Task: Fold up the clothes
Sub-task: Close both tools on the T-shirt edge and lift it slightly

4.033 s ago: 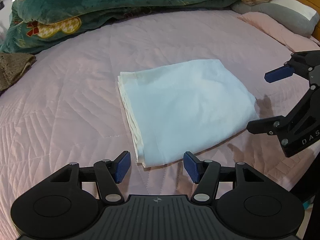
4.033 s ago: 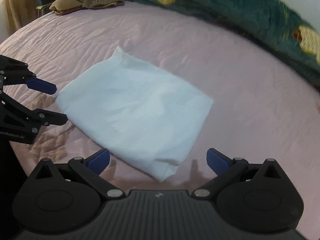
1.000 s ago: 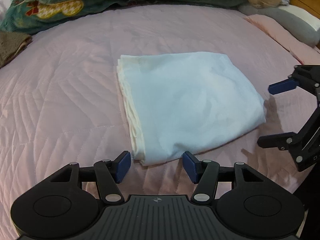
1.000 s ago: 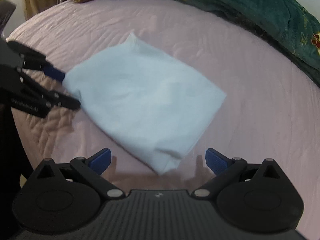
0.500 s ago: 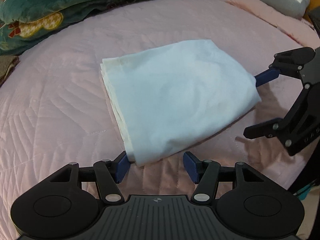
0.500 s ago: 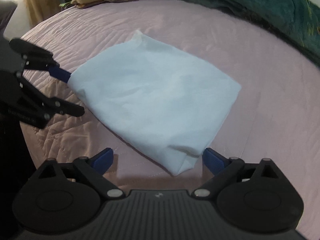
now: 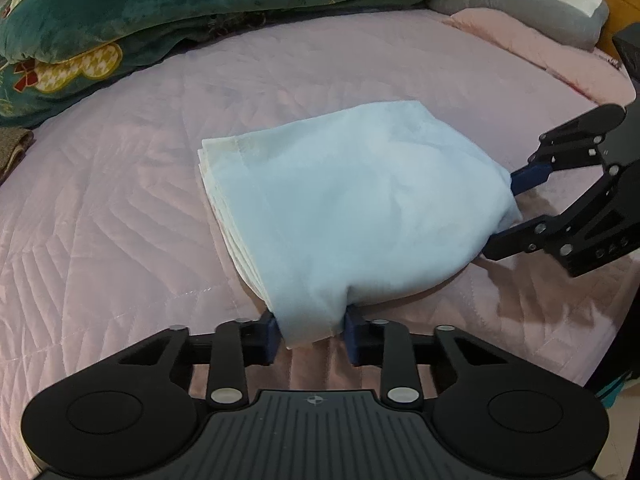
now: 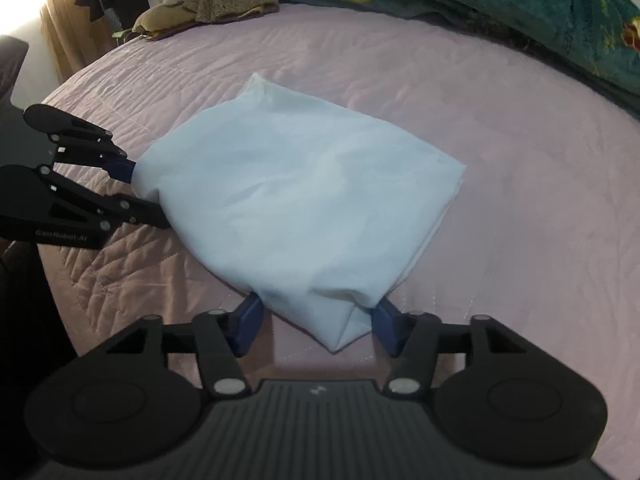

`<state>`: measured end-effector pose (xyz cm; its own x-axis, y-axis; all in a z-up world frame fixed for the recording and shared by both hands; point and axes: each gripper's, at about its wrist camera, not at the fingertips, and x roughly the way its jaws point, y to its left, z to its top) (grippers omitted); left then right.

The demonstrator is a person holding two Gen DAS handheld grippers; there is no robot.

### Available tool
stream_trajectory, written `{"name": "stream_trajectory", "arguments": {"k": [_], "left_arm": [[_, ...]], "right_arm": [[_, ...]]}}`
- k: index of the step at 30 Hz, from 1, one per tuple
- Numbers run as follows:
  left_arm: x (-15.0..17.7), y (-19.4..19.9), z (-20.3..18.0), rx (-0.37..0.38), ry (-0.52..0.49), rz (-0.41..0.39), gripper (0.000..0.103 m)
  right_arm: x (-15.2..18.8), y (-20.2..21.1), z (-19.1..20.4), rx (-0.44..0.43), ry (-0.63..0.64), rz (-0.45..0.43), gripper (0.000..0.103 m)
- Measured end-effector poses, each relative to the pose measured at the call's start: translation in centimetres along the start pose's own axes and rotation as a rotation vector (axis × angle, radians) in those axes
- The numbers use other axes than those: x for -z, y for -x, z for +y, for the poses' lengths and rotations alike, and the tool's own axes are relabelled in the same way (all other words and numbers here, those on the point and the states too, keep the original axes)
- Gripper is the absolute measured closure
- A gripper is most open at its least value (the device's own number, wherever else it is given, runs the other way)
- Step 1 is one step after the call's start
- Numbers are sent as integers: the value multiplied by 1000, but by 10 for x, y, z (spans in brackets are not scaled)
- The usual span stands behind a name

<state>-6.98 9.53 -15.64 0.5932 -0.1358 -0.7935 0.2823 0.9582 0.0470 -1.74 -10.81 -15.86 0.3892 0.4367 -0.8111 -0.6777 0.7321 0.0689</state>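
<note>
A folded white garment (image 7: 352, 204) lies on the pink quilted bed; it also shows in the right wrist view (image 8: 304, 200). My left gripper (image 7: 310, 334) has its jaws around the garment's near corner, pads pressed against the bunched cloth. My right gripper (image 8: 318, 326) straddles the opposite near corner, jaws partly closed, cloth between the pads. In the left wrist view the right gripper (image 7: 516, 216) sits at the garment's right edge; in the right wrist view the left gripper (image 8: 140, 196) sits at its left edge. The garment's near edge looks slightly lifted.
A green plush blanket (image 7: 160, 12) is heaped along the far side of the bed. Grey and pink pillows (image 7: 532, 12) lie at the far right. A brown knitted cloth (image 8: 208, 8) sits at the bed's far corner. The bed edge (image 8: 52, 92) is at the left.
Both grippers have moved in onto the garment's corners and their jaws have narrowed around the cloth. The garment has bunched and risen slightly at the gripped corners.
</note>
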Motion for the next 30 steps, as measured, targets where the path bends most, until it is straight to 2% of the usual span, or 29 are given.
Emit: {"name": "stream_trajectory", "arguments": {"k": [2, 3, 5, 8, 16, 25, 30], "left_arm": [[-1, -1, 1, 7, 9, -2, 77], [0, -1, 1, 8, 11, -4, 78], [0, 0, 1, 11, 18, -8, 80], [-1, 1, 2, 19, 31, -22, 84], [3, 14, -1, 26, 34, -36, 84], [29, 37, -14, 62, 64, 5, 84], [18, 45, -10, 59, 79, -8, 84]], "right_arm": [[-1, 2, 1, 12, 3, 0, 60], [-1, 3, 1, 19, 4, 0, 61], [-2, 5, 2, 31, 7, -1, 73], [-3, 8, 3, 44, 12, -3, 80], [-2, 21, 9, 43, 21, -3, 80], [13, 43, 24, 9, 27, 24, 80], [5, 53, 25, 7, 24, 9, 81]]}}
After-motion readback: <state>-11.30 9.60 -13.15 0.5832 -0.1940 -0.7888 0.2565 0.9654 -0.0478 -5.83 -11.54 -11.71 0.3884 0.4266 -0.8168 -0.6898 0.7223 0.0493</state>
